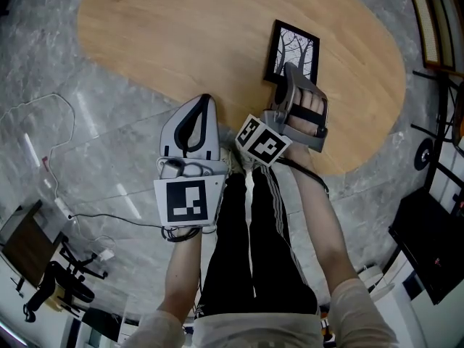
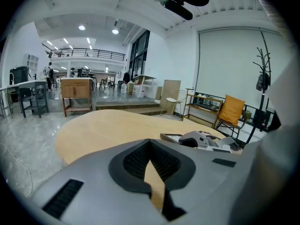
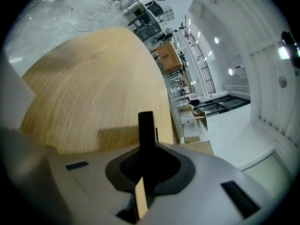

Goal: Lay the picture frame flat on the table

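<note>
The right gripper (image 1: 291,77) was clamped shut on the near edge of the black-framed picture of bare trees (image 1: 294,48), which sat low on the oval light-wood table (image 1: 181,35), towards its right side. The left gripper (image 1: 204,104) hung closed and empty by the table's near edge.

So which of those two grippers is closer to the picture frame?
The right. The right gripper is shut on the near edge of the picture frame; the left gripper sits apart, to the frame's left by the edge of the table, holding nothing.
</note>
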Available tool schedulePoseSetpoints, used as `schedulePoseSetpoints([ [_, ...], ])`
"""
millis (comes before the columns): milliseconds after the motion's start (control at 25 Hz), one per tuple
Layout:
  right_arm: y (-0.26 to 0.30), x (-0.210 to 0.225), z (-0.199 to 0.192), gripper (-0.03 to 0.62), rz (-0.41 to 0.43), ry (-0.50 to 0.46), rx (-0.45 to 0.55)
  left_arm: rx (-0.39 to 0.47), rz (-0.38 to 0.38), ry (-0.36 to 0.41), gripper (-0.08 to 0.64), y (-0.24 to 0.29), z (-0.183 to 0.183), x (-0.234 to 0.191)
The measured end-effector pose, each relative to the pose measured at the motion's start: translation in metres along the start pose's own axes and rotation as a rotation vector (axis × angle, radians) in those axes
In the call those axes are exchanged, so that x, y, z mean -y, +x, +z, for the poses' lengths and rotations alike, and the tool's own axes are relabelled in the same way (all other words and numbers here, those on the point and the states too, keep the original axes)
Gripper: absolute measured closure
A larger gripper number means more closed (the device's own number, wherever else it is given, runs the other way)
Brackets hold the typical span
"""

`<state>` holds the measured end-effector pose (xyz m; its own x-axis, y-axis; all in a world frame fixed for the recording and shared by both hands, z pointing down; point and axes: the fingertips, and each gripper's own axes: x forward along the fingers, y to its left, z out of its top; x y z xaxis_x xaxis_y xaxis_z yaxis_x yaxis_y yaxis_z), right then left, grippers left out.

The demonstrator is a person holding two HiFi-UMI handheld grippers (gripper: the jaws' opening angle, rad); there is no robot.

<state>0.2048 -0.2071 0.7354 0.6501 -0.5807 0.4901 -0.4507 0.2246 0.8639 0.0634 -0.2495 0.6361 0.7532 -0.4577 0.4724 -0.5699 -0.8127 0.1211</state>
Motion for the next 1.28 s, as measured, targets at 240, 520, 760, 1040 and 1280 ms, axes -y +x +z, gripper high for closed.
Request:
schedulePoseSetpoints([
  [240, 0.0, -0.005, 0.001, 0.569, 0.041, -0.009, 0.004, 0.007, -0.008, -0.003, 0.551, -0.001, 0.003, 0.006],
  [520, 0.003, -0.014, 0.001, 0.521, 0.152, 0.048, 0.02, -0.003, -0.005, -0.013, 0.551, -0.002, -0.001, 0.006],
  [760, 0.004, -0.033, 0.005, 0.443, 0.336, 0.104, 0.04, -0.01, -0.001, -0.011, 0.551, -0.006, -0.006, 0.002],
  [1040, 0.0, -0.038, 0.011, 0.394, 0.534, 0.139, 0.055, -0.014, 0.005, -0.022, 0.551, -0.01, -0.011, -0.005],
  [1280, -0.003, -0.045, 0.01, 0.371, 0.659, 0.104, 0.033, -0.016, 0.001, -0.028, 0.551, -0.009, -0.012, -0.006],
])
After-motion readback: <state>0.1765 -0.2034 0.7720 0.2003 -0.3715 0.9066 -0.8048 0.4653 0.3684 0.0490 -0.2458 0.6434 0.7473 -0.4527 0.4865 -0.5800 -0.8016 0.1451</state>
